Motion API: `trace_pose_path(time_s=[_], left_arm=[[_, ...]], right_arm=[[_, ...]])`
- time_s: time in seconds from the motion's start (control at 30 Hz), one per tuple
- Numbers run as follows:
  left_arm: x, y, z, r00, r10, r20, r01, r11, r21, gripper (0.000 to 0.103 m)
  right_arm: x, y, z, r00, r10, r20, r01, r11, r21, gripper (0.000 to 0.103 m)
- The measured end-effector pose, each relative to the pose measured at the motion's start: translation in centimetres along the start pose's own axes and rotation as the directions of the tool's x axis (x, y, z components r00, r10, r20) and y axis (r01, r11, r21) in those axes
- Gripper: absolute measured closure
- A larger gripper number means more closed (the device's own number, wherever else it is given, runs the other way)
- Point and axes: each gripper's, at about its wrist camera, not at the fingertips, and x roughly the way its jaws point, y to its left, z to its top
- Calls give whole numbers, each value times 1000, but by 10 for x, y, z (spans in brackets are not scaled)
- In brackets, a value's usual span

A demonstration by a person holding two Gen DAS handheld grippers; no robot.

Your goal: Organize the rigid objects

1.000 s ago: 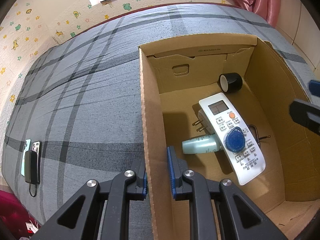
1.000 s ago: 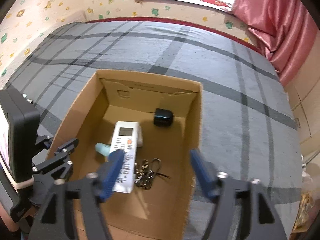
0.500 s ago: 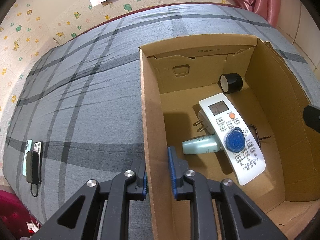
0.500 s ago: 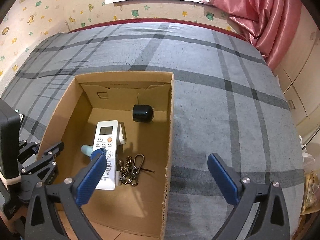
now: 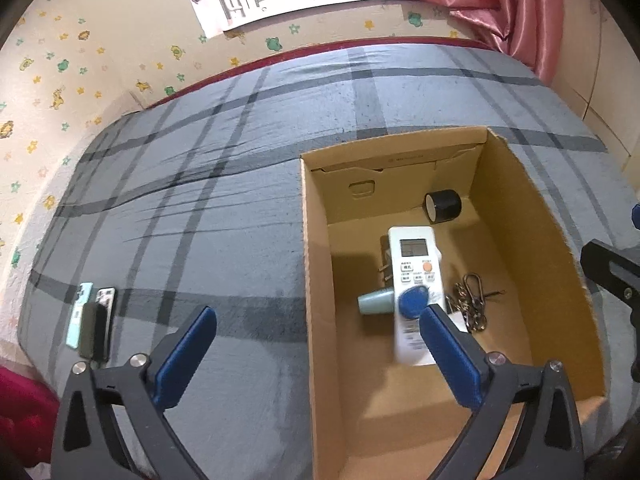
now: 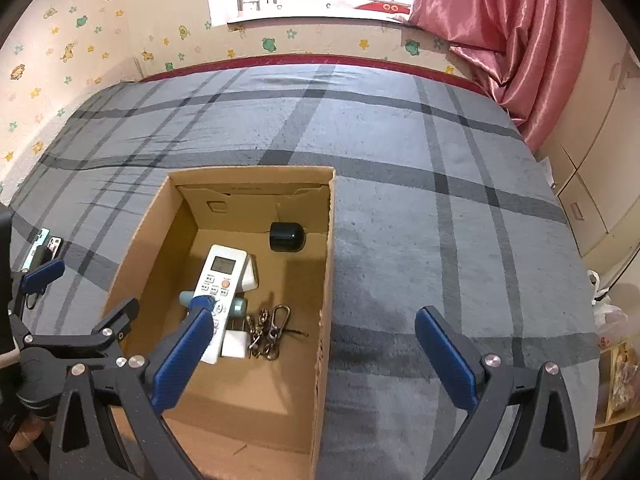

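The cardboard box (image 6: 326,264) sits on the grey plaid bed (image 6: 420,200), stiff-walled and probably light; its side walls offer the grip. The left gripper (image 5: 316,344) has just sprung apart over the box's left wall, empty; the right gripper (image 6: 312,344) gapes empty. Inside lie a remote (image 6: 222,276), tape roll (image 6: 286,236) and keys (image 6: 268,332).

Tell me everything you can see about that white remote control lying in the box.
The white remote control is a long, plastic-looking handset with a small grey screen at its far end, an orange button and rows of pale keys below. It lies face up and slightly aslant on the floor of the cardboard box, resting across a pale green tube and a white plug adapter. A blue fob sits on its keys; a keychain lies beside it.
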Motion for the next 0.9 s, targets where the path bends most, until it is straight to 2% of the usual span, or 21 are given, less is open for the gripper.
trace_pose_path(time_s=[0.33,0.9], left_arm=[[-55,-7,-19,999,-1,38,2,999,-38,0],[-124,-21,-67,993,-56,103,65,994,-89,0]], right_arm=[[-54,-10,-17,998,-8,55,6,999,34,0],[-124,-23,-69,990,-13,142,5,999,54,0]])
